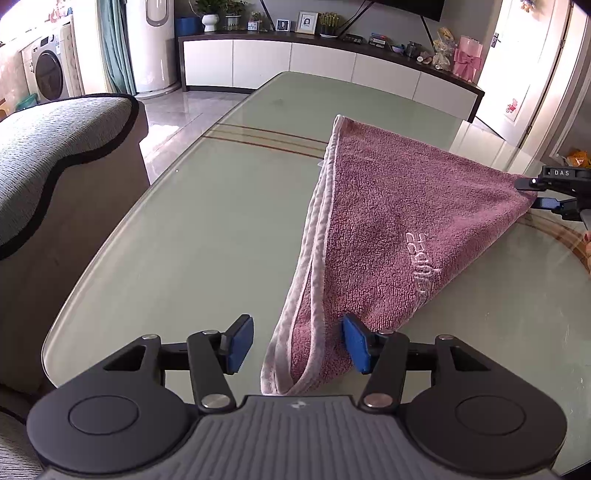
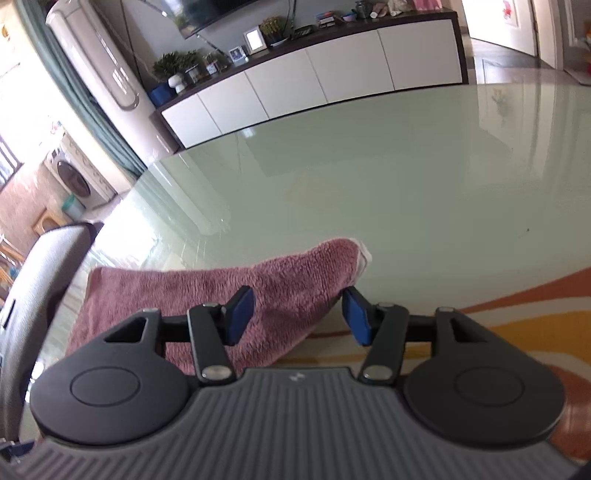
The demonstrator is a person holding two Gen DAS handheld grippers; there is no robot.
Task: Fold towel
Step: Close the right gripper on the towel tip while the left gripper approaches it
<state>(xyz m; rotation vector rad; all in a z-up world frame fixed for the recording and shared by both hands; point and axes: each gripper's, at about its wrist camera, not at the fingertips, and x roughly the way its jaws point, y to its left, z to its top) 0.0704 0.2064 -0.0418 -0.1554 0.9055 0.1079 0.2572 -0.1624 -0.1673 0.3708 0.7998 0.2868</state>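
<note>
The towel's point(image 1: 388, 236) near end slips out of sight under the left hand-held gripper point(image 1: 297, 345). The right hand-held gripper point(image 1: 537, 192) is cut by the picture's edge; whether it pinches the corner is unclear.

A pale green glass table point(image 1: 221, 206) with thin brown stripes fills the foreground; behind it a long low sideboard point(image 1: 325, 62) with white doors and a dark top runs along the grey wall, carrying potted plants point(image 1: 210, 11), framed pictures point(image 1: 306, 22) and a pink gift box with a bow point(image 1: 468, 57); a tall white floor-standing air conditioner point(image 1: 155, 44) stands beside a teal curtain point(image 1: 114, 44); a grey textured sofa point(image 1: 55, 147) sits left; a washing machine point(image 1: 46, 70) shows in the sunlit area beyond; glossy grey floor tiles point(image 1: 173, 118) reflect daylight.
</note>
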